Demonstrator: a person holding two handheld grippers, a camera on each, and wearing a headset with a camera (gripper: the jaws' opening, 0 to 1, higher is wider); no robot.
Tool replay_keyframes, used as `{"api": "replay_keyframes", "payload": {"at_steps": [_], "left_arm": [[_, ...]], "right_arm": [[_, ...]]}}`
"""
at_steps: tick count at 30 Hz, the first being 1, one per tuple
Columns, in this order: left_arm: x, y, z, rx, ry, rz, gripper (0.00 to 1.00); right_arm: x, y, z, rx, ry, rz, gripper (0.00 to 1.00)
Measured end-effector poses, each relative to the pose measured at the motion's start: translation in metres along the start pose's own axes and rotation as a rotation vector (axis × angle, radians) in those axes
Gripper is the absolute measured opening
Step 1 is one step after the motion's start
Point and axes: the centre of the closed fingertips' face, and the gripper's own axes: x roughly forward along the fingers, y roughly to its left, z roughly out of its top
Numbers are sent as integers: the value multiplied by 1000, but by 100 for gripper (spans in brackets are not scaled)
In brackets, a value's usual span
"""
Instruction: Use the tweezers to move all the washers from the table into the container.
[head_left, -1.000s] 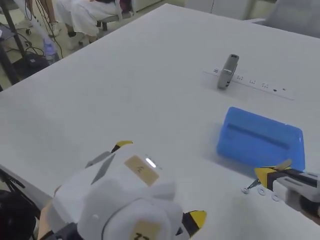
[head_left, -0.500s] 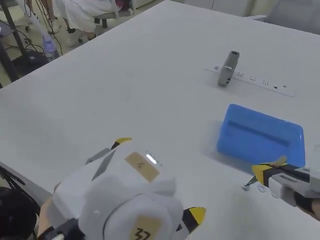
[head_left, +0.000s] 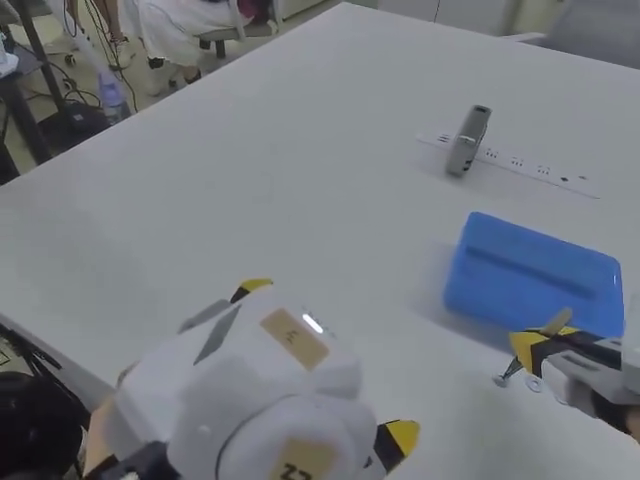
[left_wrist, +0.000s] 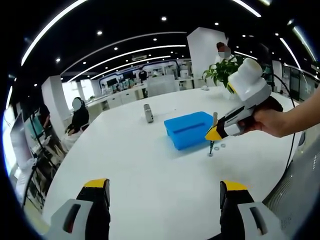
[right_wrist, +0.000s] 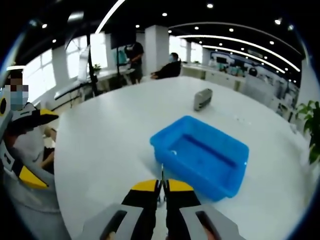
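A: Open-plan office, white bench (head_left: 250, 180). Where's the container?
B: The blue container (right_wrist: 200, 155) sits on the bench. The washers (left_wrist: 216, 148) lie outside it, just beside its near wall.
A: Right gripper (right_wrist: 161, 186)?
B: Its fingers (right_wrist: 145, 187) are pinched tight on the tweezers (right_wrist: 161, 174), tips down by the washers.
A: Left gripper (left_wrist: 165, 187)?
B: Fingers (left_wrist: 97, 187) spread wide, nothing held, over bare bench.

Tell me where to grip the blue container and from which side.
Pinch the left end wall of the blue container at the rim, from above, one jaw inside: it stands upright, open-topped, thin-walled. The open left gripper looks free for it.
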Motion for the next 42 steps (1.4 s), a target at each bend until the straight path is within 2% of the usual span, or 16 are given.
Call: {"api": "replay_keyframes", "payload": {"at_steps": [5,11,16,25,27,33,39,42], "left_arm": [[0,1,-1,-1,6,3,93],[0,1,0,-5,-2,2,93],[-2,2,4,-14,-28,1,94],[-1,2,3,-14,-24,5,93],[-1,2,2,-13,-22,4,93],[0,2,1,-9,-15,4,93],[0,1,0,-4,-7,2,93],[1,1,-1,-1,-4,0,93]], "right_arm": [[-4,6,10,37,-27,44,1],[-11,2,26,44,-57,56,1],[-17,-6,43,45,-93,41,1],[-19,-30,75,59,-179,-13,1],[-14,-34,77,71,-182,-9,1],[3,-52,74,109,-185,-48,1],[18,-57,63,95,-153,-66,2],[25,-53,54,66,-113,-64,2]]}}
